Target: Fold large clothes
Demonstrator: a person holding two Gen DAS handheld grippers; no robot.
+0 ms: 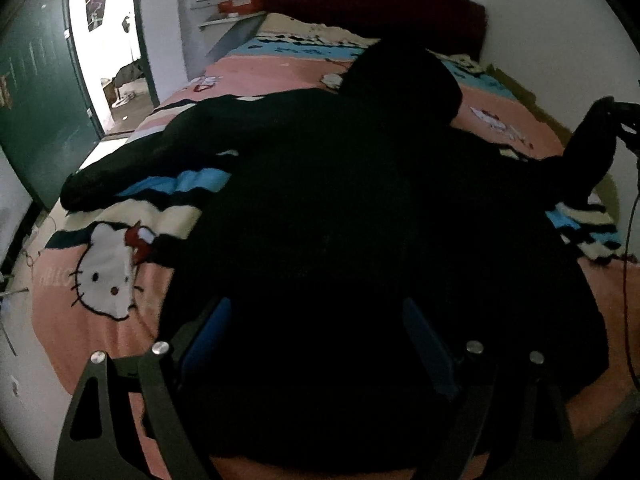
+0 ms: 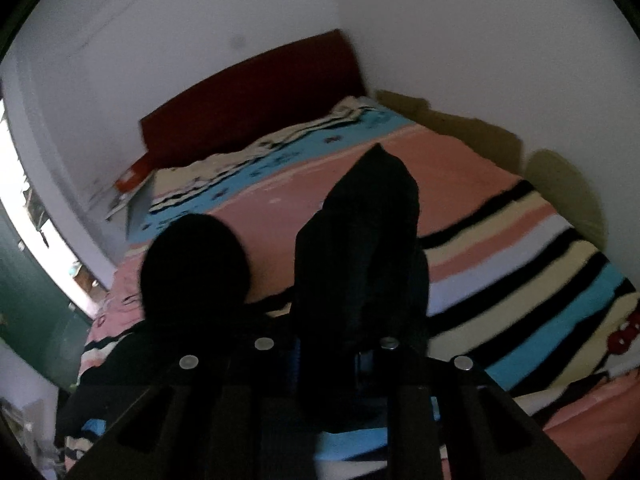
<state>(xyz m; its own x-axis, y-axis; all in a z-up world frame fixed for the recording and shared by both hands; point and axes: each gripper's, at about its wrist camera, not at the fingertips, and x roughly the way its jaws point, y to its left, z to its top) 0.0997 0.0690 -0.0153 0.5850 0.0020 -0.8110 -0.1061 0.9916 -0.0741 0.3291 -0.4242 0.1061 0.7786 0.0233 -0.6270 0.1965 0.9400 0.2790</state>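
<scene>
A large black garment (image 1: 340, 200) is lying spread across the bed (image 1: 248, 68), its hood pointing toward the far red headboard (image 1: 376, 4). The left gripper (image 1: 316, 340) is hovering over the garment's near hem, jaws standing wide apart. The right gripper (image 2: 326, 354) is clamping a black sleeve (image 2: 360, 240), lifting it above the striped bedding on the right.

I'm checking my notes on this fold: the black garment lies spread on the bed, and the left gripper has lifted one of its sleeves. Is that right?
Not quite: it is the right gripper that is shut on the lifted sleeve, as the right wrist view shows. The left gripper hangs open over the black garment, which does lie spread on the bed.
</scene>
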